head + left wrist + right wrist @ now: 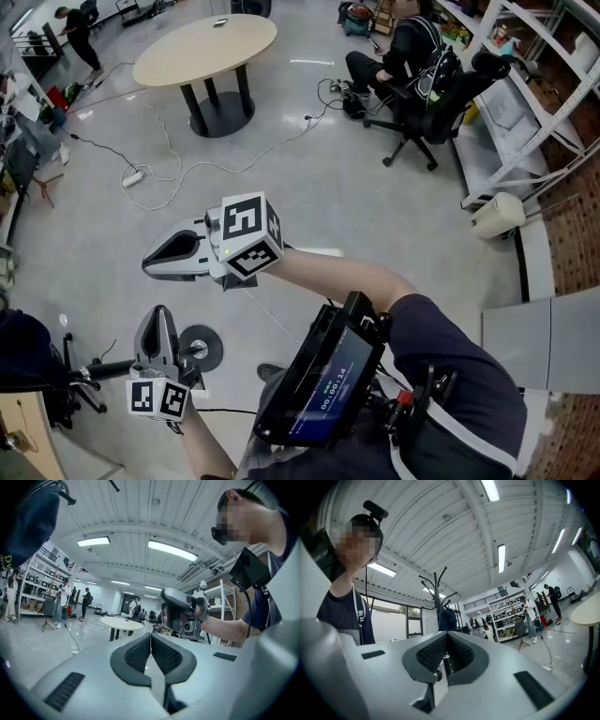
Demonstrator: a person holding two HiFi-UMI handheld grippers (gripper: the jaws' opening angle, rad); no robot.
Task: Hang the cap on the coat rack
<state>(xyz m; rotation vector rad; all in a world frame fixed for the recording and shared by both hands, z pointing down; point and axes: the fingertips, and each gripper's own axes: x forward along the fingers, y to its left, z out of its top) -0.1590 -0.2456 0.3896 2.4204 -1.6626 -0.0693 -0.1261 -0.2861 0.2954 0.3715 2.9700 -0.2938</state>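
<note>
The black coat rack (436, 588) rises behind my right gripper (447, 637), with the dark navy cap (447, 619) hanging on one of its hooks. In the head view the rack's round base (202, 348) lies below me and the cap (23, 361) is at the far left. The cap (28, 522) also fills the left gripper view's upper left corner. My right gripper (147, 265) points left, shut and empty. The left gripper (159, 316) points up beside the rack's pole; its pads (140, 656) meet with nothing between them.
An oval table (206, 47) stands far ahead with cables (150, 164) trailing over the floor. A seated person in an office chair (412, 89) is at the upper right, beside white shelving (534, 103). A screen device (323, 380) hangs at my chest.
</note>
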